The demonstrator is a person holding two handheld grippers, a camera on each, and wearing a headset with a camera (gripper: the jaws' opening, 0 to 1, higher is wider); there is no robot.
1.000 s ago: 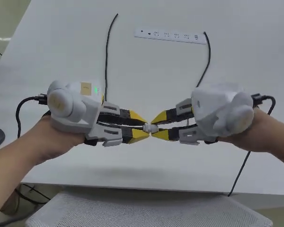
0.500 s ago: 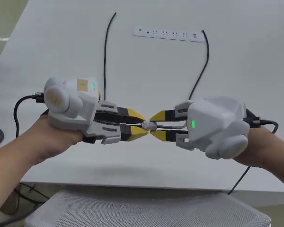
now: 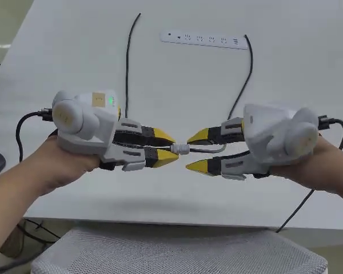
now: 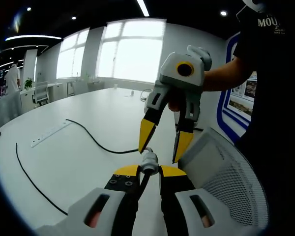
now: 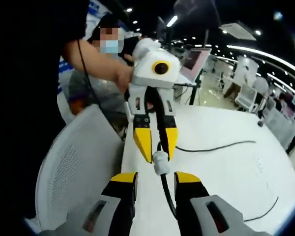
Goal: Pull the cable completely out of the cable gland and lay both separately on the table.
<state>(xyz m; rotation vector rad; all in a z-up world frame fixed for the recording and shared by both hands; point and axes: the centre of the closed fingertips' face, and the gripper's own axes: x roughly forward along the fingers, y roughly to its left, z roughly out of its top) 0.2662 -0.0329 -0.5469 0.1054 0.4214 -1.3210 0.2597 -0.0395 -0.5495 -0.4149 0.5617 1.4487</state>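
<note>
While I hold both tools tip to tip above the near edge of the white table (image 3: 177,97), my left gripper (image 3: 175,147) has its yellow-tipped jaws pressed together on the cable gland (image 3: 182,149). The gland is a small pale grey fitting that pokes out just past the tips. In the left gripper view it sits squarely between my two jaw ends.

The cable (image 3: 210,150) is seated in the gland's outer end and runs from there straight toward my right gripper (image 3: 188,153). That gripper's jaws stand spread, one above the cable and one below it in the head view. The cable passes through the gap, and as far as I can tell it touches neither jaw. In the right gripper view it looks dark and runs from the gland down between my own two jaws toward the gripper body, where its end is hidden. Gland and cable are both up off the table, carried by the left gripper's pinch.

My left hand (image 3: 63,165) and my right hand (image 3: 314,168) wrap the white housings from below.

On the far side of the table lies a white power strip (image 3: 203,41). Its black cord (image 3: 248,71) curves back toward the right gripper. A separate black lead (image 3: 127,63) lies on the table to the left and runs toward the left gripper. Below the near edge shows the white mesh chair (image 3: 177,251).
</note>
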